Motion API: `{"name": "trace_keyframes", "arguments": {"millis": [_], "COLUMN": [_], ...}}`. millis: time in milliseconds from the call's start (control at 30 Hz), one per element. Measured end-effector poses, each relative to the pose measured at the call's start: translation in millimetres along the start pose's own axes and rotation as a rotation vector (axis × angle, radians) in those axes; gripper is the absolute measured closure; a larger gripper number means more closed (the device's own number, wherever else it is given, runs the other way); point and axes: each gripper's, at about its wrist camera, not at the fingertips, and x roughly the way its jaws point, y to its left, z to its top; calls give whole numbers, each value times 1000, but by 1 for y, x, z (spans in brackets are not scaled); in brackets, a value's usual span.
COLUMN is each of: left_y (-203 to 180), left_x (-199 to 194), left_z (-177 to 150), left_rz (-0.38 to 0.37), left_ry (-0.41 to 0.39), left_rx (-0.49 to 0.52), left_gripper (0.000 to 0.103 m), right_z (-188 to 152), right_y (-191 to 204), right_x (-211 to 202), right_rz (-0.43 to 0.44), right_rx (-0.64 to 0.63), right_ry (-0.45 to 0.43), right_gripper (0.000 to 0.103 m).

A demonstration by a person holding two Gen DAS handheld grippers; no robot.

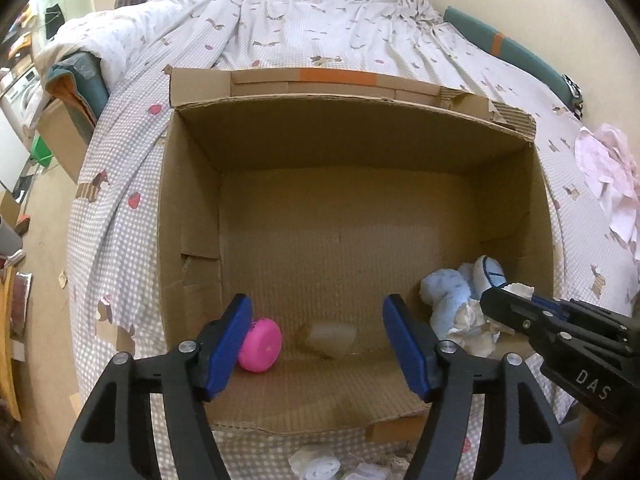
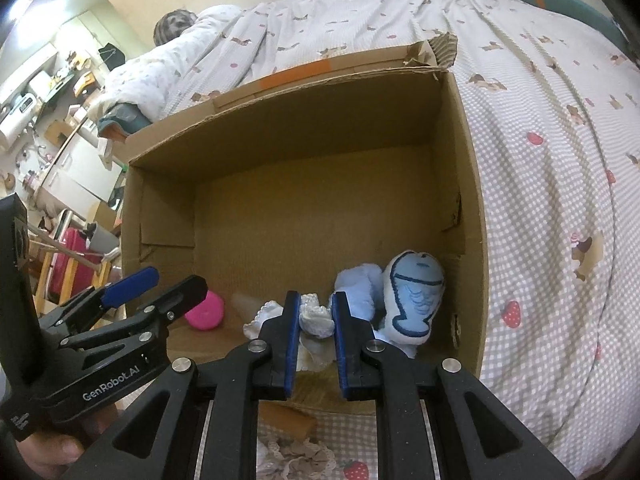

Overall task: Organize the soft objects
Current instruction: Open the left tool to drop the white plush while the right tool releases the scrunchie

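Note:
An open cardboard box point(image 1: 192, 216) point(image 2: 468, 184) lies on the bed. Inside it are a pink round soft toy point(image 1: 260, 345) point(image 2: 206, 312), a pale translucent lump point(image 1: 332, 338), a light blue plush point(image 1: 446, 300) and a blue fish plush point(image 2: 416, 294). My left gripper point(image 1: 318, 348) is open and empty, over the box's near side; it also shows in the right wrist view point(image 2: 164, 280). My right gripper point(image 2: 316, 320) is shut on a white lacy cloth point(image 2: 316, 316) just above the box floor beside the plush toys; it also shows in the left wrist view point(image 1: 508, 292).
The bed is covered by a checked sheet point(image 1: 120, 248) point(image 2: 552, 208) with dog and strawberry prints. A pink cloth point(image 1: 608, 176) lies to the right of the box. White soft items point(image 1: 320, 468) and a lace piece point(image 2: 296, 456) lie in front of the box.

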Motion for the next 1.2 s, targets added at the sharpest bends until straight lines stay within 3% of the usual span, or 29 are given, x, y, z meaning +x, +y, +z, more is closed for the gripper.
{"name": "trace_keyframes", "arguments": {"millis": [100, 200, 267, 433, 1200], "left_y": [-1, 4, 7, 10, 28], "left_x": [0, 1, 0, -6, -45], "left_z": [0, 0, 1, 1, -12], "left_rz": [9, 18, 22, 26, 101], "left_ry": [-2, -2, -6, -26, -93], "left_rx": [10, 9, -1, -17, -33], "left_gripper": [37, 37, 37, 37, 37], "right_z": [0, 1, 3, 4, -7], "right_y": [-6, -11, -13, -17, -23], "right_x": [-2, -5, -8, -16, -27], "right_rz": [15, 40, 48, 57, 42], "right_rx": [20, 51, 70, 95, 114], "right_ry": [0, -13, -30, -67, -55], "right_gripper": [80, 64, 29, 28, 28]}}
